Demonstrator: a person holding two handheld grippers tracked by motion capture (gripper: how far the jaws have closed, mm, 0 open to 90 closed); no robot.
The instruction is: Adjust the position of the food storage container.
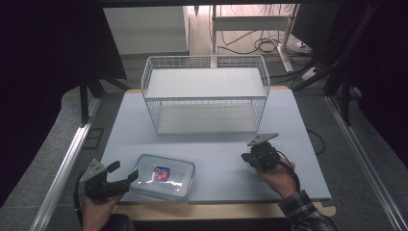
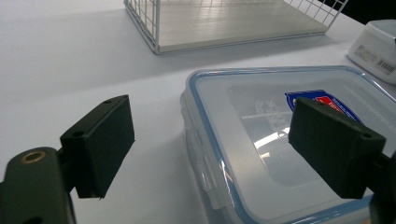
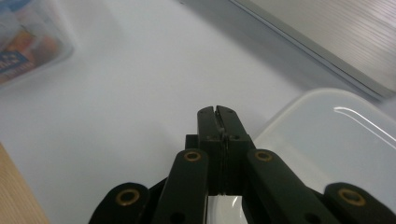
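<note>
A clear plastic container (image 1: 179, 169) with a blue-edged lid and a red and blue label lies at the table's front left. My left gripper (image 1: 126, 171) stands open at its left end. In the left gripper view one pad (image 2: 100, 140) hangs over bare table and the other pad (image 2: 331, 144) hangs over the container's lid (image 2: 261, 154); neither presses on it. My right gripper (image 1: 246, 157) is at the front right, shut, with nothing between its jaws. In the right gripper view that gripper (image 3: 218, 112) sits beside a glossy white object (image 3: 336, 140).
A white wire basket with two shelves (image 1: 204, 58) stands at the back middle of the white table top (image 1: 216, 149). A white box with a barcode (image 2: 378, 51) lies beyond the container. A wooden edge (image 1: 216, 210) runs along the front.
</note>
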